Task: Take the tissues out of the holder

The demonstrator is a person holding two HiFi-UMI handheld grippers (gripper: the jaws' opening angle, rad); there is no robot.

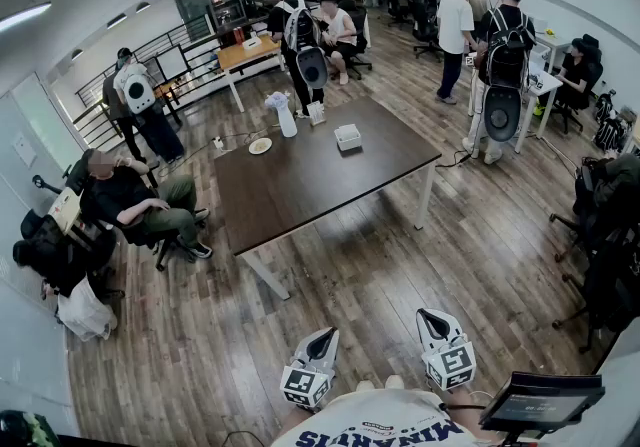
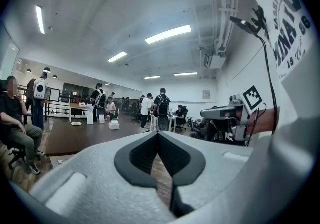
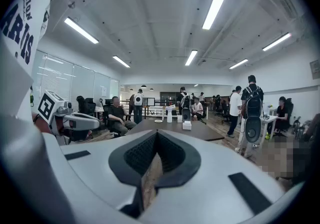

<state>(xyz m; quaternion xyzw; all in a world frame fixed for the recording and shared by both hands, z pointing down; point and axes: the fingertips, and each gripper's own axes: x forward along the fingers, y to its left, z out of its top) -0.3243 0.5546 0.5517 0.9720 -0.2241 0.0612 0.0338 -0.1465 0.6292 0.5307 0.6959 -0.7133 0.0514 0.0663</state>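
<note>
A dark brown table (image 1: 300, 195) stands a few steps ahead of me. On its far half are a low white box (image 1: 347, 137), a tall white bottle-shaped holder (image 1: 283, 116) with crumpled white tissue at its top, and a small upright rack (image 1: 317, 113). My left gripper (image 1: 324, 337) and right gripper (image 1: 431, 319) are held close to my body at the bottom of the head view, far short of the table. Both are shut and hold nothing. The left gripper (image 2: 158, 133) looks toward the white box (image 2: 114, 125). The right gripper (image 3: 156, 133) faces the white box (image 3: 187, 125) and bottle-shaped holder (image 3: 169, 115).
A small plate (image 1: 260, 145) lies at the table's far left. A seated person (image 1: 140, 207) is left of the table and several people stand beyond it. Office chairs (image 1: 600, 235) line the right side. Wooden floor (image 1: 340, 285) lies between me and the table.
</note>
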